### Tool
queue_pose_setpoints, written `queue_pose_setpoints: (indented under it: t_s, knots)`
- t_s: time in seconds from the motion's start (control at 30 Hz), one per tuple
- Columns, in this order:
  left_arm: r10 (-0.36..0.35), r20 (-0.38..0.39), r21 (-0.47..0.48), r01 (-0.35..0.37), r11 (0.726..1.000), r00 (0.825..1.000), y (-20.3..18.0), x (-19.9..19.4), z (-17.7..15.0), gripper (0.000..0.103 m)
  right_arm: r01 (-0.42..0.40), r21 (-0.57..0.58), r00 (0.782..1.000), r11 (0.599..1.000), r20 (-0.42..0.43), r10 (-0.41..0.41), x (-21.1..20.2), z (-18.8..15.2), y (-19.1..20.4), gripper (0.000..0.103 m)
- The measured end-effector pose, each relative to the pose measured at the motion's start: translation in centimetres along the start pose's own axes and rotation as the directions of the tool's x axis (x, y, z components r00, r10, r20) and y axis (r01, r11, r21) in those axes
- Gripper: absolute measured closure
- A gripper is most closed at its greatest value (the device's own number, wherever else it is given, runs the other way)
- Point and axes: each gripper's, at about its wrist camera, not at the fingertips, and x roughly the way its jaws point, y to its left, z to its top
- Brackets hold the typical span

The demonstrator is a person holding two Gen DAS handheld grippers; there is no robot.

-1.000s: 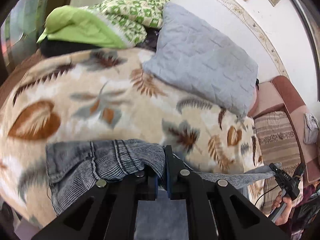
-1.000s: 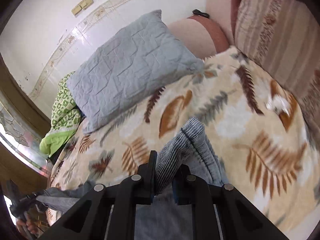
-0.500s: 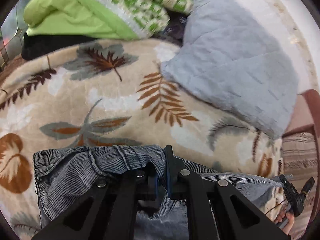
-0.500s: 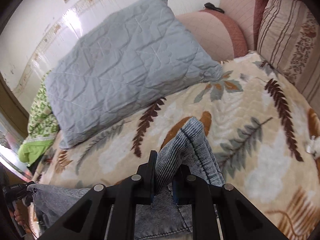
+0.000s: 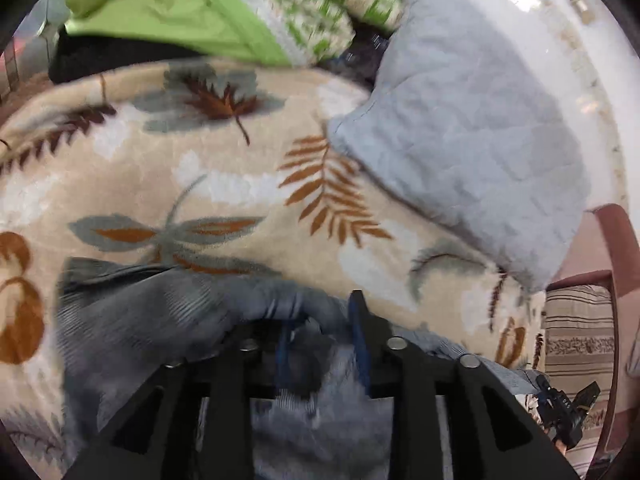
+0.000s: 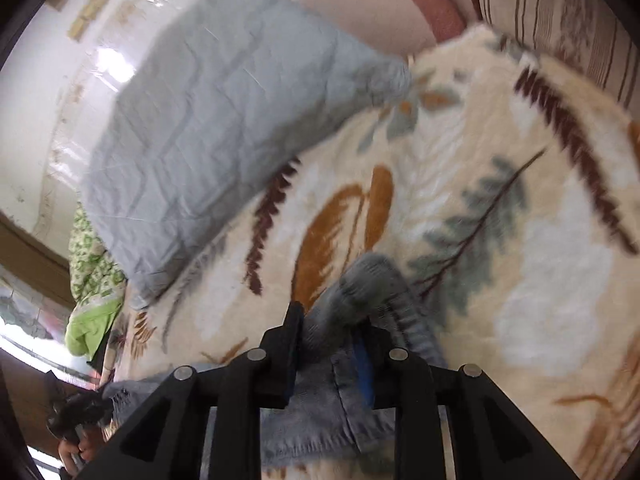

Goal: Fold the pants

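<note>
1. Left gripper [image 5: 320,320]: jaws parted, a fold of the grey denim pants [image 5: 152,320] bunched between and over the fingers; contact with the pads blurred, so whether the cloth is pinched cannot be told. Angled low over the bed, pointing toward the pillow.
2. Right gripper [image 6: 328,332]: jaws likewise parted, a ridge of the pants [image 6: 372,280] standing up between them; grip unclear through motion blur. Tilted, aimed across the bed.
3. Pants lying on the leaf-print blanket [image 5: 240,184], stretched between the two grippers, near edge cut off by the gripper frames.
4. Beyond: grey quilted pillow [image 5: 480,128] resting on the blanket, green bedding [image 5: 180,12] beside it, smeared by blur.
5. Far right in the left view: striped cushion [image 5: 580,336], partly cropped.
</note>
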Motion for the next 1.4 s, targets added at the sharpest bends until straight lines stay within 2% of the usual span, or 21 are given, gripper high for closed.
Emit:
queue_pose_setpoints:
  t_s: [0.13,0.23,0.33,0.43,0.57,0.67,0.73,0.77,0.8,0.83,0.87,0.9,1.03,1.17,1.33,1.4]
  knots:
    - [0.004,0.147,0.036,-0.01,0.999,0.989,0.0,-4.8,-0.4,0.05,0.017,-0.009,0.997,1.0,0.079,-0.016,-4.2,0.0,-0.7,0.076]
    - [-0.012,0.181,0.041,0.005,0.999,0.983,0.2,-6.8,-1.0,0.044,0.006,0.006,0.995,1.0,0.099,-0.007,-6.4,-0.2,-1.6,0.076]
    - [-0.015,0.138,0.075,0.004,0.997,0.99,0.1,-6.7,-2.2,0.043,0.007,0.006,0.997,1.0,0.071,-0.007,-6.6,-0.7,-2.1,0.076]
    - [-0.011,0.067,0.111,0.003,0.994,0.998,-0.2,-5.5,-4.3,0.043,0.06,-0.024,0.998,0.998,0.038,-0.059,-5.2,-1.2,-1.8,0.076]
    - [-0.033,-0.02,0.102,0.035,0.994,0.999,0.0,-3.3,-7.4,0.043,0.094,-0.032,0.994,0.995,-0.06,-0.096,-1.8,-1.7,-1.8,0.076]
    - [-0.044,-0.044,0.097,0.048,0.994,0.998,0.0,-2.8,-9.3,0.043,0.061,0.002,0.995,0.998,-0.075,-0.061,-0.8,-2.1,-2.3,0.076]
    - [-0.04,-0.042,0.101,0.044,0.994,0.998,0.0,-2.4,-9.9,0.042,0.075,-0.023,0.994,0.997,-0.077,-0.077,0.1,-2.6,-2.1,0.076]
    - [-0.026,-0.049,0.106,0.031,0.994,0.998,0.0,-1.9,-10.3,0.04,0.095,-0.04,0.991,0.995,-0.094,-0.099,0.7,-2.8,-2.0,0.076]
    - [0.009,-0.07,0.11,-0.001,0.994,0.998,0.1,-1.2,-10.4,0.033,0.131,-0.067,0.98,0.989,-0.144,-0.139,1.9,-3.3,-2.0,0.076]
    - [0.05,-0.102,0.116,-0.038,0.992,0.994,0.2,-0.4,-10.5,0.03,0.154,-0.085,0.968,0.984,-0.187,-0.167,2.9,-3.7,-2.2,0.076]
    - [0.102,-0.146,0.123,-0.084,0.989,0.984,0.4,0.7,-10.7,0.03,0.152,-0.1,0.97,0.983,-0.179,-0.168,3.0,-4.1,-2.2,0.076]
    - [0.133,-0.167,0.131,-0.112,0.985,0.977,0.5,1.4,-10.9,0.03,0.164,-0.118,0.971,0.979,-0.158,-0.182,2.5,-4.3,-1.9,0.076]
    - [0.149,-0.161,0.176,-0.12,0.977,0.976,-0.7,0.0,-11.6,0.03,0.228,-0.177,0.951,0.957,-0.171,-0.258,0.1,-5.2,-0.8,0.076]
    - [0.112,-0.12,0.211,-0.085,0.974,0.986,-2.0,-3.2,-13.3,0.03,0.173,-0.242,0.966,0.955,-0.148,-0.213,-4.7,-7.0,-0.3,0.076]
    - [0.043,-0.051,0.269,-0.028,0.963,0.998,-3.6,-8.1,-17.2,0.029,0.095,-0.214,0.989,0.972,-0.09,-0.116,-11.1,-10.3,-0.4,0.076]
    - [0.028,-0.026,0.291,-0.019,0.956,0.999,-4.3,-9.6,-18.7,0.027,0.061,-0.221,0.997,0.973,-0.037,-0.071,-14.0,-11.7,0.0,0.076]
